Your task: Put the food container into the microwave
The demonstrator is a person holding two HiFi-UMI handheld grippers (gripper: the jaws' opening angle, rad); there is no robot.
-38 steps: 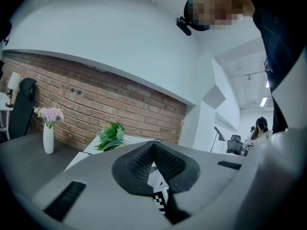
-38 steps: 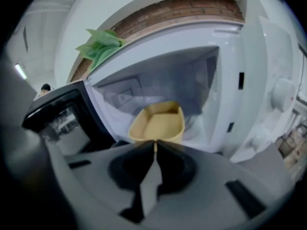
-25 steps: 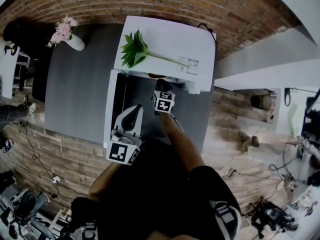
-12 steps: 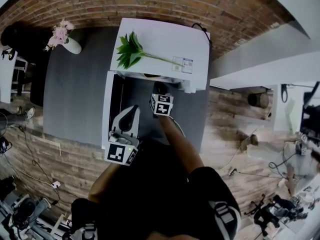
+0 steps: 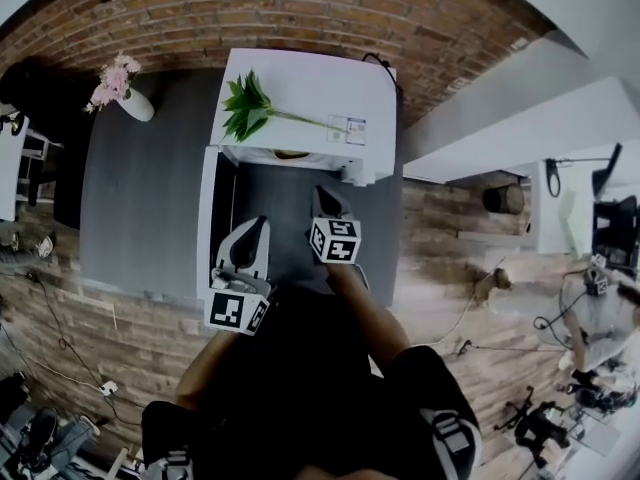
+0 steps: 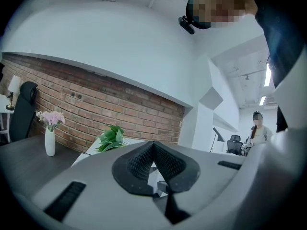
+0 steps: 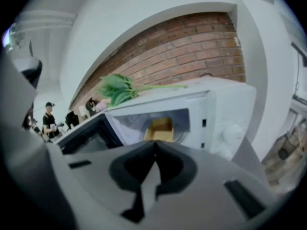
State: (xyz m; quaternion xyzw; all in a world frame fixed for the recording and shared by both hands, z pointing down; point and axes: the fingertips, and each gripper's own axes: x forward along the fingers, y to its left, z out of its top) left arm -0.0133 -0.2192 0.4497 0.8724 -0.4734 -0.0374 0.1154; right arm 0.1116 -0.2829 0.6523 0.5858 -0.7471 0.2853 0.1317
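Both closed, empty: left tool (image 6: 153,144), right tool (image 7: 154,145); tan boxy food container (image 7: 159,129) inside open microwave (image 7: 226,105).

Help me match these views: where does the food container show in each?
Head view: food container, a brown sliver at the microwave opening, upper centre.
Left gripper view: not in it.
Right gripper view: food container at centre, inside the open microwave.
Shared landmark: the green plant on the microwave.
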